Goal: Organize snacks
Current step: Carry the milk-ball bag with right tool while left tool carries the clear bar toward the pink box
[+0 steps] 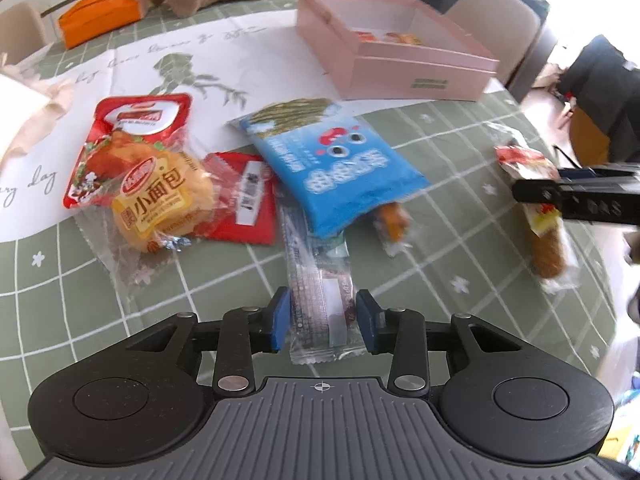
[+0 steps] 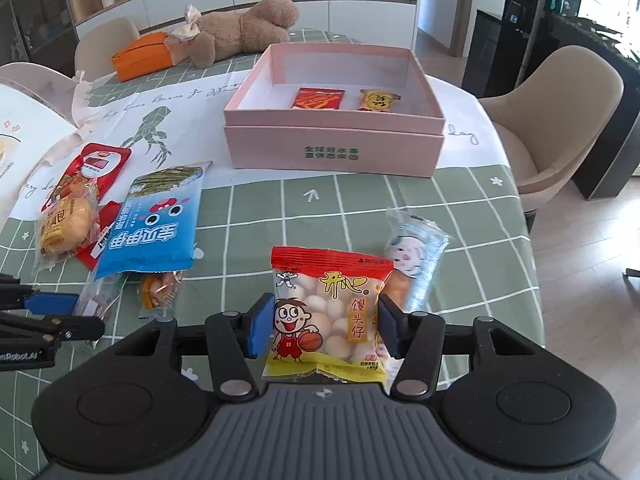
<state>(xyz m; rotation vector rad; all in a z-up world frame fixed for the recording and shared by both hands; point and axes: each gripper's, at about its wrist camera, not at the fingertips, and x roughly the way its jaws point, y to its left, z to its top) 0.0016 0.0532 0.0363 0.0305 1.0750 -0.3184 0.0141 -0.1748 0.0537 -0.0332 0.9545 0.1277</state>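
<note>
right gripper (image 2: 325,329): fingers grasping steamed-bun snack bag (image 2: 328,316) | light, puffy, crushable; hold sides | left gripper (image 1: 322,320): fingers released around clear wrapped bar (image 1: 320,308)

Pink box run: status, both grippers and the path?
Left gripper open astride clear wrapped bar. Right gripper astride bun-ball packet, grip unconfirmed. Pink box holds two snacks; path ahead clear.

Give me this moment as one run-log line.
left gripper: astride clear-wrapped snack, grip unclear | right gripper: around bun-ball bag, grip unclear | pink box: two snacks inside
</note>
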